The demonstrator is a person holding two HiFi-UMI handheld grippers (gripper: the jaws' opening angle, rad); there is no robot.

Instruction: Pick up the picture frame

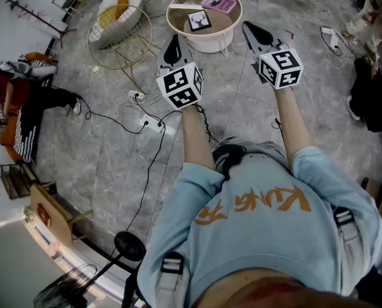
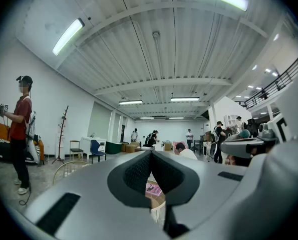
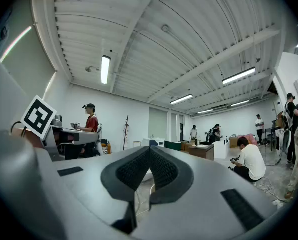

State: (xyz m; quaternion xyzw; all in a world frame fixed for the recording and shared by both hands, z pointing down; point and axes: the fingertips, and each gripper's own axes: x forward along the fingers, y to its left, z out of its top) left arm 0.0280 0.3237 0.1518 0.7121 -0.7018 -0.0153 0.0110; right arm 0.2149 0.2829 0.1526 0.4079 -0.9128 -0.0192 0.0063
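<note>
Left gripper (image 1: 173, 46): clenched on nothing, held level in front of me.
Right gripper (image 1: 255, 34): also clenched and empty, level, beside the left one.
Progress: I judge the task not begun. The frame is untouched, so opening, reaching, gripping and lifting are all left.
Picture frame (image 1: 199, 20): just ahead of my left gripper, slightly to its right, lying flat on the round surface (image 1: 211, 43). It is small and square, with a dark border and a black-and-white picture.
Pink book (image 1: 219, 3): just beyond the frame, on the same surface.

grippers: we count 2, left gripper (image 1: 173, 43), right gripper (image 1: 251, 29)
picture frame (image 1: 199, 20): 1
pink booklet (image 1: 218, 3): 1
round table (image 1: 210, 42): 1
</note>
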